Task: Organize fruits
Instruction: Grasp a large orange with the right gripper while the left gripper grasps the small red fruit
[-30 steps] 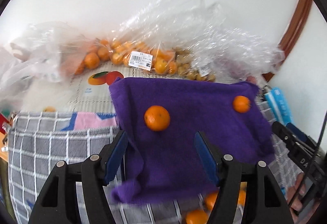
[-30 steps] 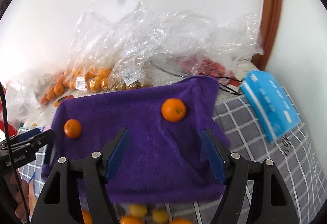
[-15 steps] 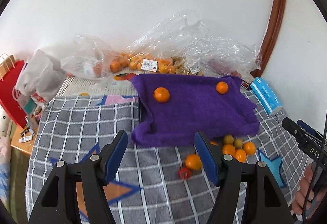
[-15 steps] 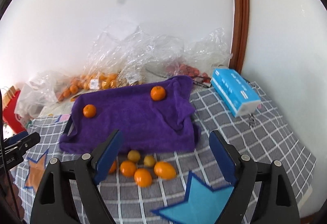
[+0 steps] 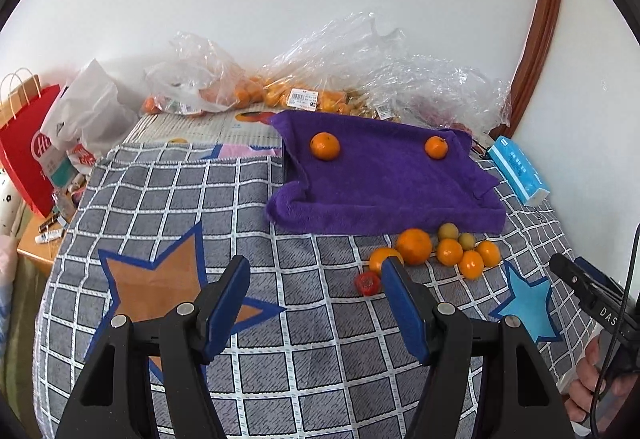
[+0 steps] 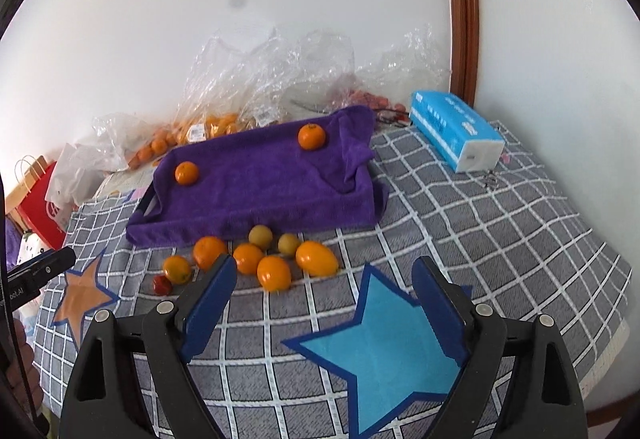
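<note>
Ahead of both tools, toward the far edge of the surface (image 6: 520,239), your loose fruits (image 6: 264,259) cluster just before the purple cloth (image 6: 260,191), which already carries two oranges (image 6: 188,173). Your right tool (image 6: 324,279) is opening, nothing between its jaws, and looks nearer the cluster. Your left tool (image 5: 316,279) stands parted and empty. Open room lies all around.

Your left tongs (image 5: 314,277) hang tilted downward with jaws parted and nothing between them, while your right tongs (image 6: 324,279), angled down likewise, are opening wider, also empty, each gripped by your hand (image 5: 596,387) behind.
</note>
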`<act>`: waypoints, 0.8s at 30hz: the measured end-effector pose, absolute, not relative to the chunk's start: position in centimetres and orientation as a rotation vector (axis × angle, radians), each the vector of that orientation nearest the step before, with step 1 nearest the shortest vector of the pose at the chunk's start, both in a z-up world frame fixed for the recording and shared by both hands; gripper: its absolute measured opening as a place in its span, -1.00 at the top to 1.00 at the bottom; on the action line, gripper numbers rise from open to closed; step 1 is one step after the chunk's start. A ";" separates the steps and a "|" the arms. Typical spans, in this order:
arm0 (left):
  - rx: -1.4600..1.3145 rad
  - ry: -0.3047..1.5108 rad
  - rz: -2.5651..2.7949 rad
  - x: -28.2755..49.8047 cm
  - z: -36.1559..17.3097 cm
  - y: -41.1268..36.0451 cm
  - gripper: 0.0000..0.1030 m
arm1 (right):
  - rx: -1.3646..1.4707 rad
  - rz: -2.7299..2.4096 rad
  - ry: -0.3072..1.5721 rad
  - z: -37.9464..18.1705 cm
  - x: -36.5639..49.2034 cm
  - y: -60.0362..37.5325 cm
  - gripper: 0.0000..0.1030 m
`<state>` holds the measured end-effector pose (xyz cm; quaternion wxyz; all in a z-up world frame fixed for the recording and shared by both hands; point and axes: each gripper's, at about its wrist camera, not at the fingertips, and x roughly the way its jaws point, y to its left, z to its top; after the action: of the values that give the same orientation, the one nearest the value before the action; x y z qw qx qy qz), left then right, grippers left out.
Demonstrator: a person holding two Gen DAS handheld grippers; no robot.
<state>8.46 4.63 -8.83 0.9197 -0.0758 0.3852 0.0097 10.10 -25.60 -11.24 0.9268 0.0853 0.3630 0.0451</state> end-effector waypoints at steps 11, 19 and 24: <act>-0.166 0.876 0.045 10.0 -12.5 5.8 -0.28 | 0.137 0.107 0.790 -15.7 11.8 -25.0 -0.42; -0.175 0.914 0.074 11.6 -14.1 6.5 -0.28 | 0.141 0.184 0.855 -18.4 16.2 -24.4 0.02; -0.193 0.932 0.080 12.5 -14.9 6.7 -0.28 | 0.138 0.212 0.889 -19.7 18.2 -24.0 0.13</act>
<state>12.50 6.70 -14.87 0.8882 -0.0927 0.4483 0.0384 18.21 -24.04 -19.72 0.8952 0.0668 0.4287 0.1022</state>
